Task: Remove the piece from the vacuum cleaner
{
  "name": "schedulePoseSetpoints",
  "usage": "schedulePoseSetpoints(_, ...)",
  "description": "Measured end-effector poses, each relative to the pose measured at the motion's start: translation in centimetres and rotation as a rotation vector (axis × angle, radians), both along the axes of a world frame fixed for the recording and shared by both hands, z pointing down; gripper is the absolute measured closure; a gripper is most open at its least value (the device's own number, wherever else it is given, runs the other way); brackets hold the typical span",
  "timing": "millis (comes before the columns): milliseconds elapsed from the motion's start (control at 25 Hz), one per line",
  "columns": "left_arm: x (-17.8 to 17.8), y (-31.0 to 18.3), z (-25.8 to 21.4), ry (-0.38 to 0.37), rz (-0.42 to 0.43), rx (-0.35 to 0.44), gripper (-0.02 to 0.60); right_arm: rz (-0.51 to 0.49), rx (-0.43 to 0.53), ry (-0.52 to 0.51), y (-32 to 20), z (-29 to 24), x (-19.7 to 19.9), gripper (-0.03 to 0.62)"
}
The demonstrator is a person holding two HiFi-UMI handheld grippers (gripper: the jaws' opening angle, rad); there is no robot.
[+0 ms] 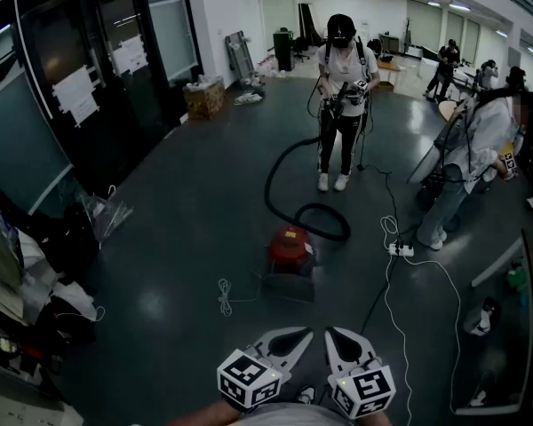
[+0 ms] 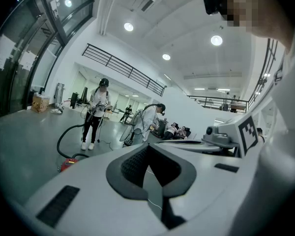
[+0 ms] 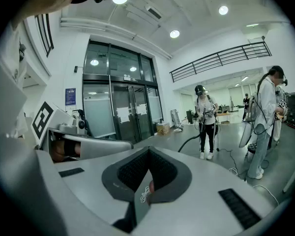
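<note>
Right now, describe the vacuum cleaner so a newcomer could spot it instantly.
Look to the middle of the dark floor, in front of the standing person in a white top. The vacuum cleaner sits there, low and red, the only red thing nearby, with a black hose looping from it to that person.

The left gripper and the right gripper are held low in front of the person's body. They sit side by side and close together, both pointing forward, with their tips angled slightly toward each other. In the left gripper view the jaws are together with nothing between them. The right gripper's jaws are likewise closed and empty.
</note>
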State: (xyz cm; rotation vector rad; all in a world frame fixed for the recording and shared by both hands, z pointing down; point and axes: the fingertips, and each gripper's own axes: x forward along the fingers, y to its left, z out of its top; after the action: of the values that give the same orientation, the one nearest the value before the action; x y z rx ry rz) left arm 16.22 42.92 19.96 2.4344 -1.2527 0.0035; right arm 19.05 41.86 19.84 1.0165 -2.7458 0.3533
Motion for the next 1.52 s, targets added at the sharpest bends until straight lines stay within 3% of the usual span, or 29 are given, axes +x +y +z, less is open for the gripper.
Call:
schedulePoseSetpoints(640,0.7,-1.3,0.1,-0.019,-0.013,0.005,0.577,-0.049,0.018,-0.008,-1.0,-0.2,0.0,0.579)
schedulePoseSetpoints(920,1.6,-1.9,1.5,-0.024,-0.041,-0.033,0.577,-0.083,-0.020,-0.056,-1.6,0.8,0.8,0.579)
schedulePoseSetpoints(1280,0.9,-4.6,3.3,-0.048,-0.088,-0.065,0.577,-0.118,-0.050,-0.074,-4.3,2.4,0.6,0.579)
schedulePoseSetpoints(1520,-1.1,-9.0,5.4,-0.042,-0.084,-0.082,0.577,-0.111,-0.078,-0.053,-8.6,4.7,-1.0,0.579)
